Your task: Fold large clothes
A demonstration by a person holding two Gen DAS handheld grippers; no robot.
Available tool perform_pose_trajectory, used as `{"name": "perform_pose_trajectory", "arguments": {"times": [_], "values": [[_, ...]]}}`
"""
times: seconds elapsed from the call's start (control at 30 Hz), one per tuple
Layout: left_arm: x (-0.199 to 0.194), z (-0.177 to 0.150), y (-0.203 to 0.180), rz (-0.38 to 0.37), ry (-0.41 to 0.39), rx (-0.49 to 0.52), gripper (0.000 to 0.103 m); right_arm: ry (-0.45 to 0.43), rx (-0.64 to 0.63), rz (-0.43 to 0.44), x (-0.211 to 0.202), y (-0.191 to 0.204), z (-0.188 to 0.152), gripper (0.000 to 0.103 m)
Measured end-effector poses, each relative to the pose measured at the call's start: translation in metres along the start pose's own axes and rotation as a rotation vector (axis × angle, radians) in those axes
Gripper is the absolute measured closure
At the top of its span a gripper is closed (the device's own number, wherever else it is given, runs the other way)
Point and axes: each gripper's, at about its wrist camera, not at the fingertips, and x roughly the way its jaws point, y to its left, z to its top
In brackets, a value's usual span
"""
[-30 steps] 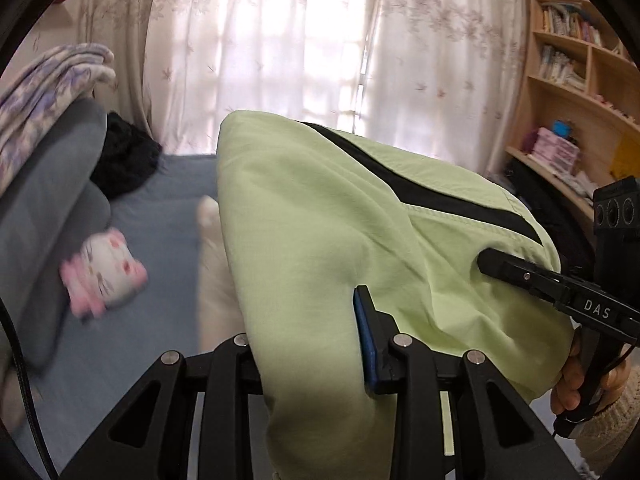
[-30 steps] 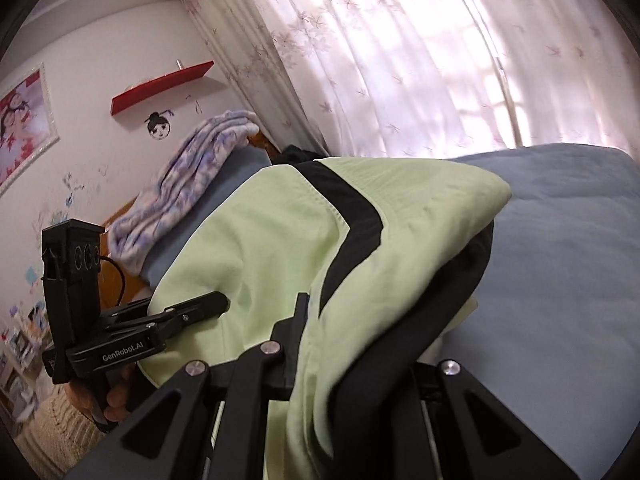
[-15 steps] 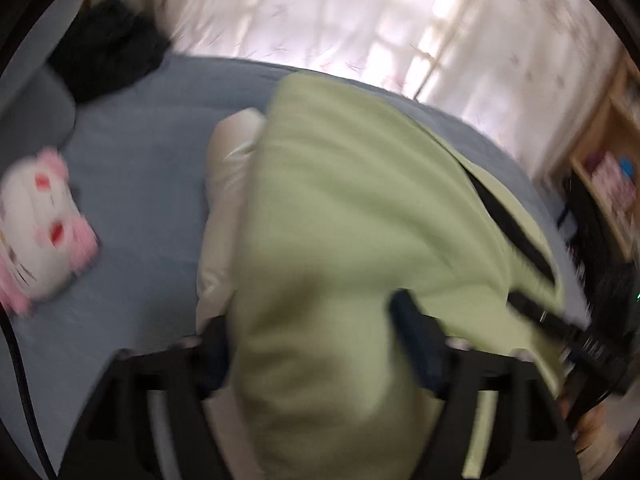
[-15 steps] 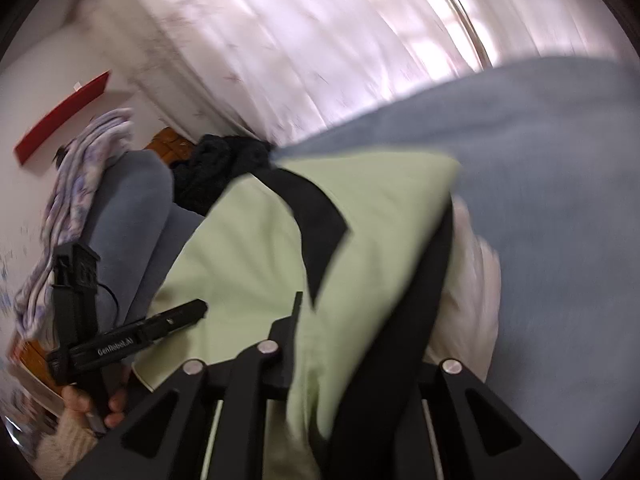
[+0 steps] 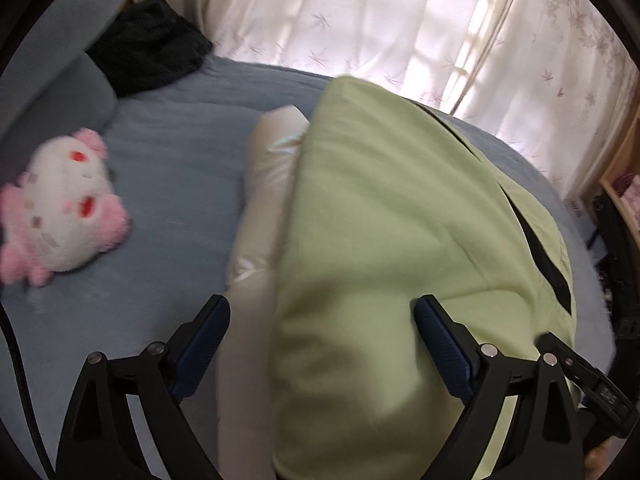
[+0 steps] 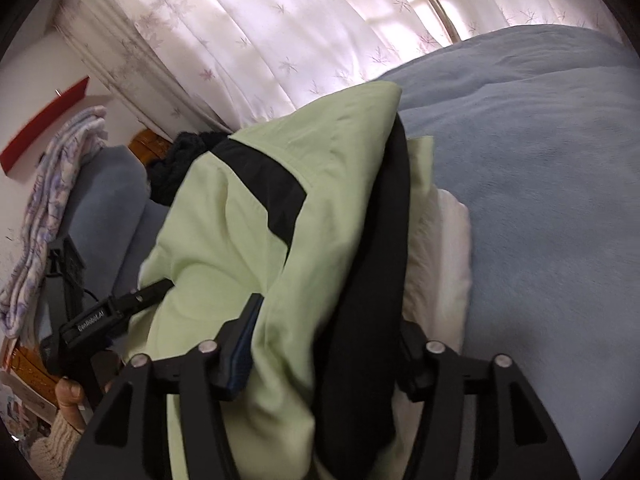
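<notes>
A light green garment (image 5: pixel 400 232) with a black stripe lies folded on a cream garment (image 5: pixel 260 208) on the blue bed (image 5: pixel 180 152). My left gripper (image 5: pixel 324 340) straddles the green garment's near end. Its jaws are opening wide and the left pad stands clear of the cloth. In the right wrist view the green garment (image 6: pixel 224 240) and its black lining (image 6: pixel 368 300) run between the jaws of my right gripper (image 6: pixel 328 352). These jaws are opening too, and the cloth rests loose between them. One of the left gripper's fingers (image 6: pixel 136 300) lies on the garment's far side.
A pink and white plush toy (image 5: pixel 64 208) lies left on the bed. Dark clothing (image 5: pixel 148 48) and a grey pillow (image 5: pixel 48 108) sit at the head end. A striped blanket (image 6: pixel 52 200) hangs there. Curtains (image 6: pixel 280 40) run behind; shelves (image 5: pixel 624 184) stand right. A hand (image 6: pixel 70 396) holds the left gripper.
Both grippers came down with the green garment, which now rests on the cream garment on the bed. Both pairs of jaws went from shut on the cloth to spread apart.
</notes>
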Motion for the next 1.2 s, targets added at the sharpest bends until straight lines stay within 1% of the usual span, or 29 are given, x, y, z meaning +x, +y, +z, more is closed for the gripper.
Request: {"name": "perform_pose_trajectory", "arguments": {"times": [0.07, 0.13, 0.27, 0.37, 0.5, 0.57, 0.67, 0.83, 0.87, 0.93, 1.0, 1.07, 1.13, 1.2], "values": [[-0.020, -0.005, -0.011, 0.047, -0.004, 0.017, 0.010, 0.013, -0.007, -0.024, -0.019, 0.005, -0.003, 0.038], [-0.043, -0.012, -0.021, 0.068, -0.007, 0.043, 0.010, 0.022, -0.026, -0.042, -0.046, 0.010, -0.007, 0.032], [-0.103, -0.032, -0.048, 0.072, -0.043, 0.079, 0.010, 0.034, -0.040, -0.052, -0.103, 0.022, -0.020, 0.032], [-0.150, -0.051, -0.068, 0.074, -0.056, 0.095, 0.010, 0.031, -0.067, -0.080, -0.157, 0.039, -0.033, 0.032], [-0.225, -0.077, -0.095, 0.087, -0.084, 0.130, 0.010, 0.024, -0.095, -0.091, -0.223, 0.061, -0.053, 0.032], [-0.260, -0.090, -0.105, 0.079, -0.097, 0.132, 0.010, 0.011, -0.132, -0.088, -0.263, 0.078, -0.065, 0.032], [-0.313, -0.110, -0.122, 0.049, -0.121, 0.144, 0.010, -0.010, -0.186, -0.086, -0.313, 0.100, -0.080, 0.032], [-0.406, -0.148, -0.157, 0.028, -0.193, 0.211, 0.010, -0.054, -0.288, -0.071, -0.398, 0.141, -0.109, 0.032], [-0.419, -0.153, -0.163, 0.023, -0.200, 0.220, 0.010, -0.069, -0.310, -0.063, -0.419, 0.149, -0.116, 0.032], [-0.456, -0.172, -0.179, 0.008, -0.226, 0.240, 0.010, -0.090, -0.337, -0.054, -0.446, 0.159, -0.126, 0.031], [-0.482, -0.189, -0.191, -0.013, -0.248, 0.257, 0.007, -0.115, -0.354, -0.049, -0.475, 0.168, -0.137, 0.031], [-0.506, -0.209, -0.204, -0.027, -0.274, 0.275, 0.006, -0.132, -0.367, -0.039, -0.498, 0.173, -0.148, 0.029], [-0.523, -0.228, -0.215, -0.045, -0.290, 0.298, 0.006, -0.146, -0.381, -0.031, -0.516, 0.174, -0.161, 0.026], [-0.537, -0.251, -0.224, -0.066, -0.302, 0.306, 0.006, -0.157, -0.391, -0.037, -0.530, 0.172, -0.175, 0.026]]}}
